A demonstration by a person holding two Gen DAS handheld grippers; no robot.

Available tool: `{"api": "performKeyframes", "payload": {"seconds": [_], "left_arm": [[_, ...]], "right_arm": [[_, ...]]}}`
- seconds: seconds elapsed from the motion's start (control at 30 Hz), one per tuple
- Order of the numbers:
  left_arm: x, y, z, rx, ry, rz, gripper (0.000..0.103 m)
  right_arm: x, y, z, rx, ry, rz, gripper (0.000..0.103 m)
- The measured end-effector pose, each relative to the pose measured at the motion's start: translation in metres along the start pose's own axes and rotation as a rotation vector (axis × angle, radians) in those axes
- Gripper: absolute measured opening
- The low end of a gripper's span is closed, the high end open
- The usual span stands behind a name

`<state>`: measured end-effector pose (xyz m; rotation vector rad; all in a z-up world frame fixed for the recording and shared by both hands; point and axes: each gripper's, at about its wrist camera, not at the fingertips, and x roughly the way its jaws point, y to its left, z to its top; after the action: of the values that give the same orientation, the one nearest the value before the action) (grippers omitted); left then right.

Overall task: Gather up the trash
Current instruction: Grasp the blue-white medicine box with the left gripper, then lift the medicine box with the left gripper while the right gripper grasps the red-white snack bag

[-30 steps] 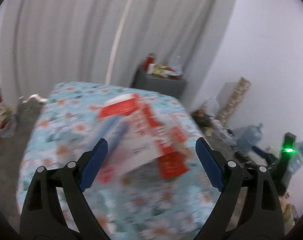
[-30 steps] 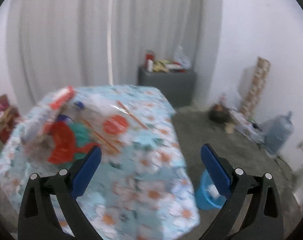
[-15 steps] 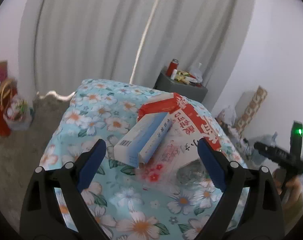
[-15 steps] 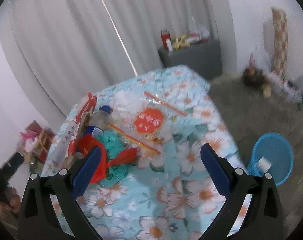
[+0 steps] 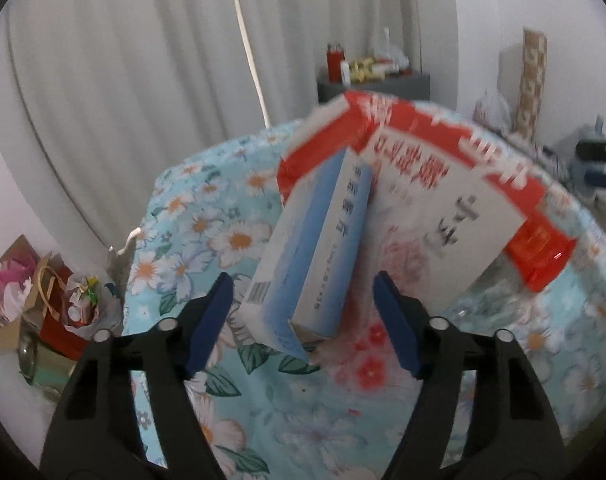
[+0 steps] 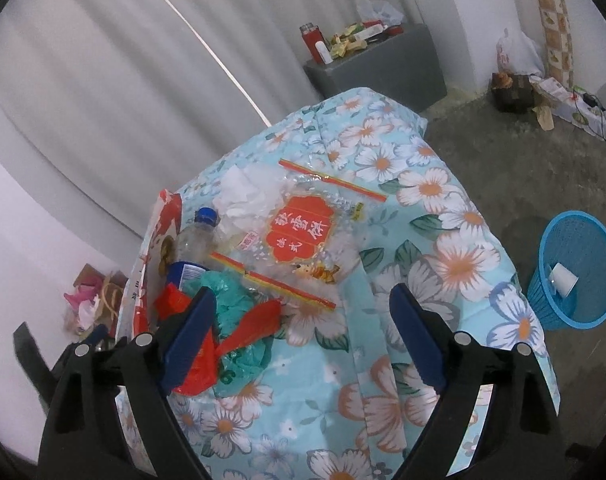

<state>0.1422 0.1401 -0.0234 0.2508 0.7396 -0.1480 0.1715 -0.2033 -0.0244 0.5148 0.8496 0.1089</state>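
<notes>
A blue and white box (image 5: 315, 248) leans on a large red and white package (image 5: 443, 208) on the floral tablecloth (image 5: 207, 220). My left gripper (image 5: 303, 328) straddles the box's near end; its jaws are closing, with a gap still on both sides. My right gripper (image 6: 303, 340) hovers over a trash pile, jaws closing slightly with nothing gripped. The pile holds a clear bag with a red label (image 6: 299, 232), a plastic bottle (image 6: 195, 240), a green bag (image 6: 239, 308), a red wrapper (image 6: 251, 324) and white tissue (image 6: 239, 192).
A blue waste basket (image 6: 579, 268) holding a white cup stands on the floor right of the table. A grey cabinet (image 6: 383, 64) with bottles sits by the curtain. Gift bags (image 5: 43, 292) lie on the floor at the left. Clutter lines the right wall.
Both grippers have dropped closer to the table and rolled. The left jaws have narrowed around the blue box. The right view now looks down on the trash pile and basket.
</notes>
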Motion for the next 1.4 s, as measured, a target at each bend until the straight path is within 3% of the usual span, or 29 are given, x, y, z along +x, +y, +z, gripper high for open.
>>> {"api": "performKeyframes", "payload": {"seconds": [0.17,0.27,0.47,0.63,0.8,1.0,1.4], "left_arm": [[0.011,0.008,-0.002,-0.013,0.023,-0.021,0.041],[0.009,0.016,-0.001,-0.042,0.010,-0.027,0.039],[0.006,0.039,0.001,-0.132,0.006,-0.050,0.036],[0.008,0.055,0.000,-0.211,0.009,-0.071,0.034],[0.010,0.063,-0.003,-0.258,0.014,-0.101,0.034],[0.011,0.068,-0.006,-0.291,0.001,-0.117,0.034],[0.011,0.079,-0.010,-0.346,-0.030,-0.146,0.034]], "right_arm": [[0.005,0.002,0.000,-0.002,0.017,0.008,0.081],[0.003,0.009,0.000,-0.010,0.020,0.060,0.075],[-0.012,0.058,-0.001,-0.136,-0.004,0.253,0.067],[-0.002,0.103,-0.008,-0.206,0.056,0.404,0.056],[0.010,0.126,-0.014,-0.251,0.083,0.391,0.053],[0.013,0.119,-0.002,-0.176,0.084,0.402,0.053],[0.052,0.106,0.011,-0.018,0.131,0.317,0.053]]}}
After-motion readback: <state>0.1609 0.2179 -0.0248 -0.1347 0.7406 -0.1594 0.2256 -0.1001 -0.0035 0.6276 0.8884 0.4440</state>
